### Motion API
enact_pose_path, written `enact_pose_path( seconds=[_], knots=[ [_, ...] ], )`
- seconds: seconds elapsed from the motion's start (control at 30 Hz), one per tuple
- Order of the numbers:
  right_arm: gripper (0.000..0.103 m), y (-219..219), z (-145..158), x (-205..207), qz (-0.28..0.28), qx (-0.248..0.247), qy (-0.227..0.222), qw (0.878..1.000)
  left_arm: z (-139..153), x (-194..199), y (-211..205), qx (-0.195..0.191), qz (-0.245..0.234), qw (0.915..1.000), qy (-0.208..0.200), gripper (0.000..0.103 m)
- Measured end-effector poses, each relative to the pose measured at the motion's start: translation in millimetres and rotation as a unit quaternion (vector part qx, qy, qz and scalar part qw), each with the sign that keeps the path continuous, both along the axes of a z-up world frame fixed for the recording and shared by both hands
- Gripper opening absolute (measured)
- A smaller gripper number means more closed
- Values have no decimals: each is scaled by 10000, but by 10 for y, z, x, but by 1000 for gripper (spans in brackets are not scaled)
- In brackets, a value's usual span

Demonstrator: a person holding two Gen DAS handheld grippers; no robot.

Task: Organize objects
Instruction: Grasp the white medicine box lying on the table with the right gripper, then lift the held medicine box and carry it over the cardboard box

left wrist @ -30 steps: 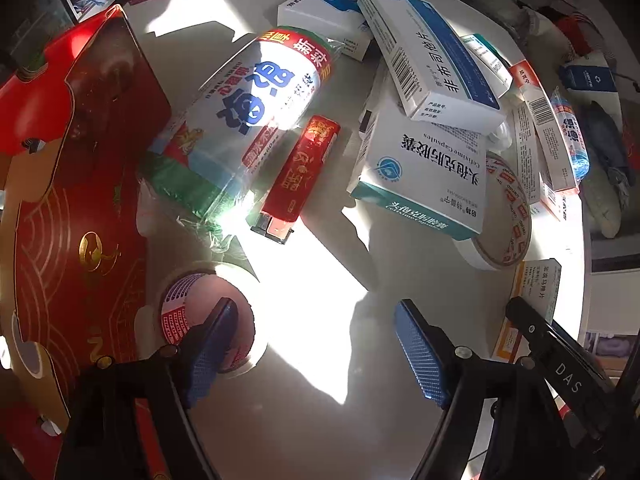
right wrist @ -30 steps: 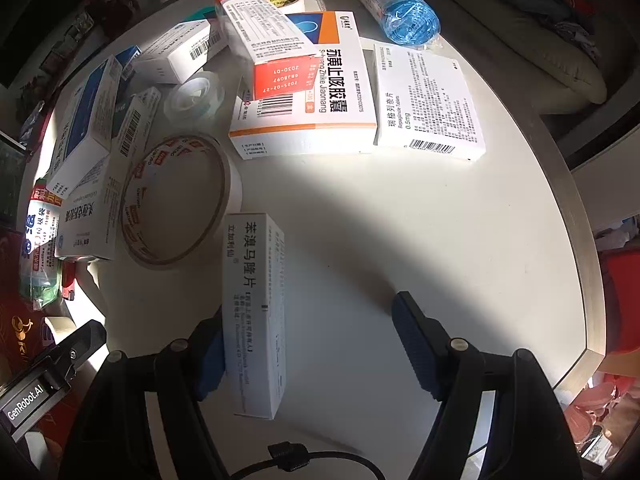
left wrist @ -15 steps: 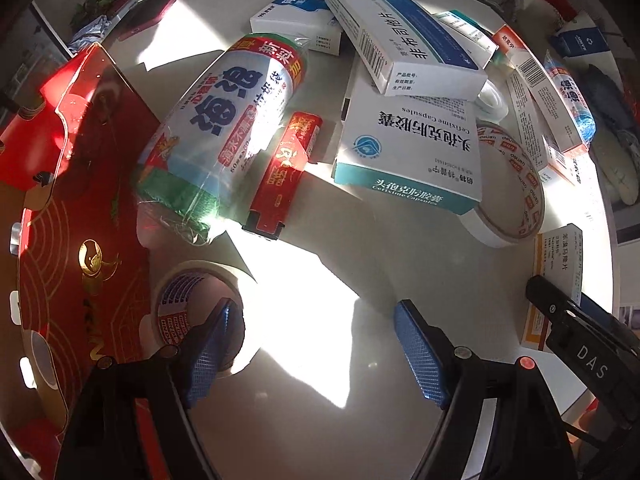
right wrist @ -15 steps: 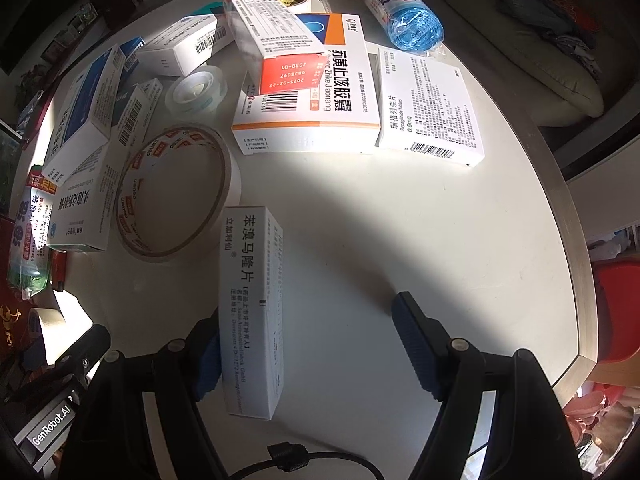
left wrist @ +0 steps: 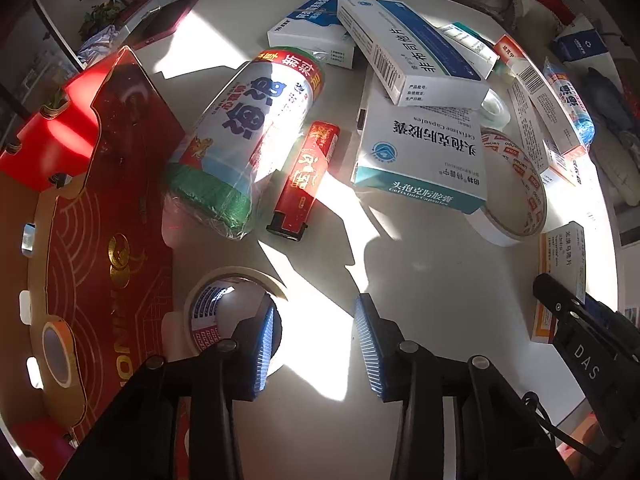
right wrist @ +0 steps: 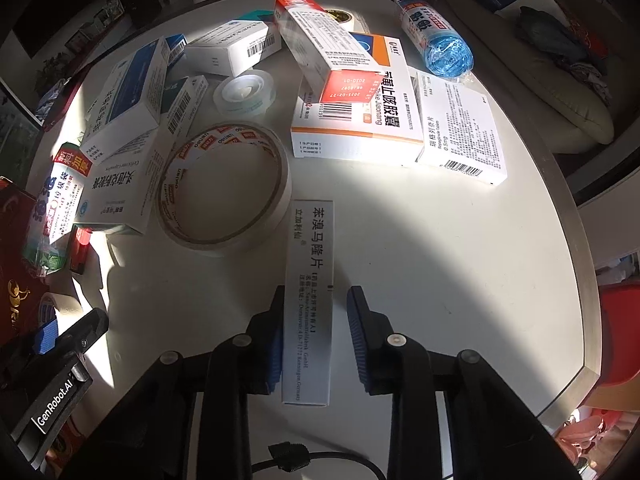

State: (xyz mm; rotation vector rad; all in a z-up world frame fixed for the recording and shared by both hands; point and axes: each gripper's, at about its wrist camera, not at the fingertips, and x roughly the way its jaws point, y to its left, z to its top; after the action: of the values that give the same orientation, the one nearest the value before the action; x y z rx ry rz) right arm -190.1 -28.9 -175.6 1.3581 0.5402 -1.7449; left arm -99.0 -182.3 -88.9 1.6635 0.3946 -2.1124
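A white round table [right wrist: 460, 280] carries several medicine boxes and tape rolls. My right gripper [right wrist: 314, 336] straddles a long white box [right wrist: 310, 276] with black Chinese print; the left pad touches its side, the right pad stands a little off it. My left gripper [left wrist: 316, 344] is partly open and empty above bare tabletop, its left finger over a small tape roll [left wrist: 216, 304]. A red lighter [left wrist: 306, 178] and a rolled bag pack [left wrist: 252, 128] lie ahead of it.
A red gift box [left wrist: 80, 208] fills the left side. A large tape roll [right wrist: 224, 184], a clear tape roll [right wrist: 244, 92], a cefixime box [left wrist: 420, 160] and orange-striped boxes [right wrist: 360, 120] crowd the far half. The table edge [right wrist: 576, 264] curves at right.
Both grippers have narrowed. My right gripper has shifted left, so the long white box now lies between its fingers. The left gripper has moved little.
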Motion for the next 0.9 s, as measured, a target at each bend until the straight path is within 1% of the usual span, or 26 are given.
enact_pose_path(
  seconds=[0.03,0.07,0.1,0.13,0.2,0.4,0.6,0.63,0.7,0.73,0.77,0.8,0.83,0.87,0.9],
  knots=[
    [23,13,1,5,7,-15,2,10000,13,2,-15,-7,2,10000,10,37],
    [22,28,1,9,13,-30,0,10000,25,2,-25,-11,-2,10000,17,33],
    [18,43,1,14,28,-46,-3,10000,38,2,-36,-11,-8,10000,22,28],
    [18,57,2,21,41,-53,10,10000,51,0,-45,-6,-16,10000,25,25],
    [18,92,1,28,59,-87,26,9999,76,-2,-67,39,-20,10000,34,8],
    [18,253,-4,43,88,-180,20,9998,154,26,-131,159,-18,9998,129,8],
    [18,482,-46,27,106,-251,-62,9996,233,157,-106,339,-93,9991,245,8],
    [18,501,55,-85,116,-277,-93,9995,245,186,-89,352,-121,9990,262,8],
    [18,604,65,-48,120,-300,-123,9994,271,250,-49,393,-192,9986,299,8],
    [18,507,145,-53,110,-310,-155,9993,284,283,-27,417,-235,9984,309,8],
    [18,576,131,-59,112,-311,-185,9993,299,322,-4,434,-275,9982,321,9],
    [18,822,9,-80,139,-321,-199,9992,313,360,14,451,-311,9979,336,8],
    [18,903,-3,-76,156,-325,-187,9992,328,403,28,479,-344,9976,359,8],
    [18,1005,114,27,151,-329,-157,9992,319,480,37,501,-367,9974,379,8],
    [18,1064,127,40,151,-358,-148,9991,262,633,98,520,-379,9971,402,8]
  ],
)
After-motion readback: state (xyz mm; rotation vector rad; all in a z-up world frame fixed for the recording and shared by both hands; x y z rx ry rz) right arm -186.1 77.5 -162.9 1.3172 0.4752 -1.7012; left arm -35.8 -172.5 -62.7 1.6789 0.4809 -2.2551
